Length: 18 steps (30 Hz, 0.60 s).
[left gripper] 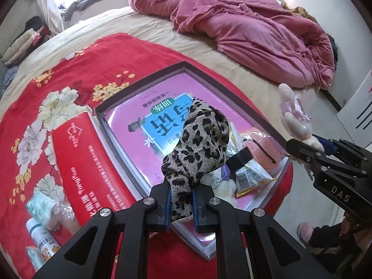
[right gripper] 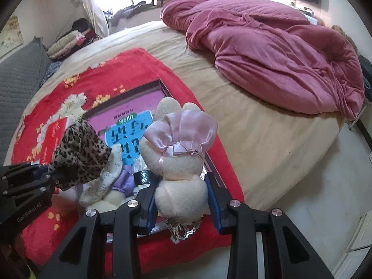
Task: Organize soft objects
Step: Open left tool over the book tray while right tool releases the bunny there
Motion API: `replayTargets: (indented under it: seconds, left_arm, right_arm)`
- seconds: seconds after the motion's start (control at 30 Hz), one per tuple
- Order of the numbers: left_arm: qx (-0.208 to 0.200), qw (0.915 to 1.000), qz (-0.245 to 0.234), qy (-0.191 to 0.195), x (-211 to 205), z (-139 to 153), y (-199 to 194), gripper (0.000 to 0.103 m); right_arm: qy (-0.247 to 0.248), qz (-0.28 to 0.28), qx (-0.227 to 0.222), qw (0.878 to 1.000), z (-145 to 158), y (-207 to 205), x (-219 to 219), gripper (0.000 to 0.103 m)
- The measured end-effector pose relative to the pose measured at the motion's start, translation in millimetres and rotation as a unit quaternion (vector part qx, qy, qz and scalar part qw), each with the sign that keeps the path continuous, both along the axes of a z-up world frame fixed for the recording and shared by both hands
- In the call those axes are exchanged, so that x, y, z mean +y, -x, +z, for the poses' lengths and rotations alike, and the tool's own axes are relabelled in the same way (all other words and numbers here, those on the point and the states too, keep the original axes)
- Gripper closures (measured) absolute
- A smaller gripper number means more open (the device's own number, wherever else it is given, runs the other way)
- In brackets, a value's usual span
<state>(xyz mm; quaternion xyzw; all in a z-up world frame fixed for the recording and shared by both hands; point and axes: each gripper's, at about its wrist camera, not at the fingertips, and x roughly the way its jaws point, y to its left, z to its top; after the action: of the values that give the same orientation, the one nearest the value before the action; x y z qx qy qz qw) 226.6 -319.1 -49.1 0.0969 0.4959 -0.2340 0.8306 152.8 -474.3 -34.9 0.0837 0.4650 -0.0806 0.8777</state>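
Note:
My left gripper is shut on a leopard-print cloth and holds it above the dark-rimmed box. The cloth also shows in the right wrist view. My right gripper is shut on a cream plush bunny with a pink satin bow, held over the box's near right corner. The bunny and the right gripper show at the right of the left wrist view. Another plush toy lies in the box.
The box sits on a red floral blanket on the bed and holds a pink book and snack packets. A red carton and a bottle lie to its left. A pink duvet is heaped behind.

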Motion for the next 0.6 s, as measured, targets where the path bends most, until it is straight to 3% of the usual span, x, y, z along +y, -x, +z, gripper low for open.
replayTargets:
  seconds: [0.6]
  left_arm:
    - [0.034, 0.9993, 0.008, -0.015, -2.8, -35.9, -24.3, 0.088]
  right_arm:
    - [0.009, 0.031, 0.041, 0.999, -39.8, -36.5, 7.7, 0.064]
